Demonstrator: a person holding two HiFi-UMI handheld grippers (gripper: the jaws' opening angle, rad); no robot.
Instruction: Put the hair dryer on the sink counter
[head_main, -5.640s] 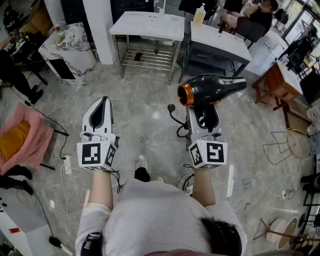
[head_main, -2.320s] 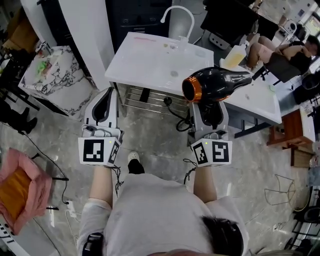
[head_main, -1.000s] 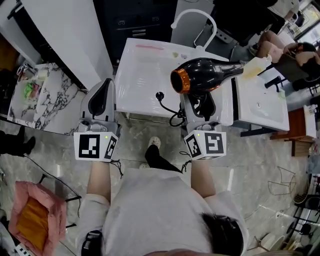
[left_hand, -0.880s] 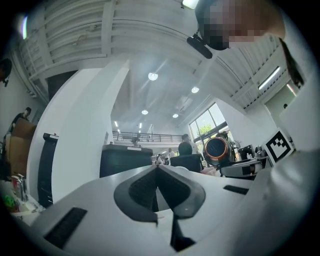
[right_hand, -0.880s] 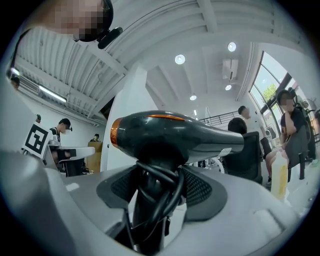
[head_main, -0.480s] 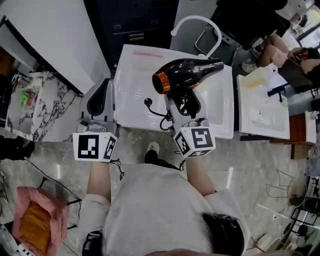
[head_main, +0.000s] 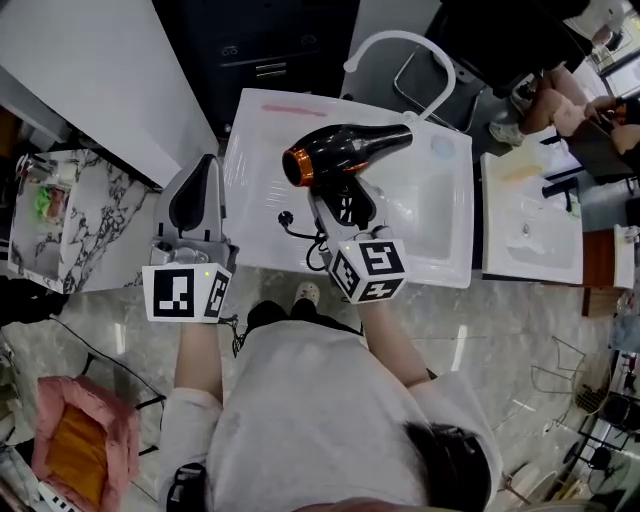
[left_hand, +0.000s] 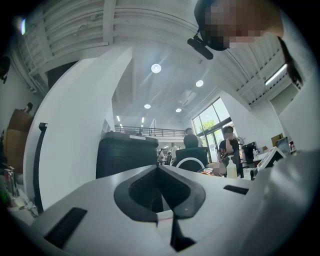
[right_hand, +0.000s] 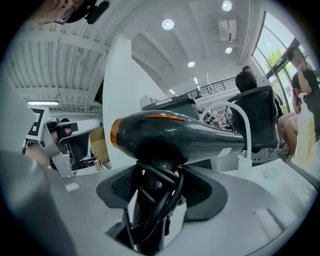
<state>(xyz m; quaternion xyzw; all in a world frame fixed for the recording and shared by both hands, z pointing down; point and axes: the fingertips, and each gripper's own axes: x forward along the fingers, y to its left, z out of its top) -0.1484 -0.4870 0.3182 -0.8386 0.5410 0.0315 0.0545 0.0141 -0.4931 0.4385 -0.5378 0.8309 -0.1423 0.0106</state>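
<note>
White sink counter (head_main: 265, 140) lies just below, but the hair dryer (head_main: 345, 152) is not yet down: my right claw (head_main: 345, 205) clamps its handle above the top, my left claw (head_main: 203, 178) closed and empty.

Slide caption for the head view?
Right gripper holds black, orange-ringed hair dryer over white sink counter; left gripper shut, empty.

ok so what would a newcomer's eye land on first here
The black hair dryer with its orange ring stands out most: the right gripper has its fingers shut on the handle and holds it over the white sink counter, cord looped round the handle. Behind it, a white faucet arches over the basin. The left gripper sits shut and empty by the counter's left edge.
</note>
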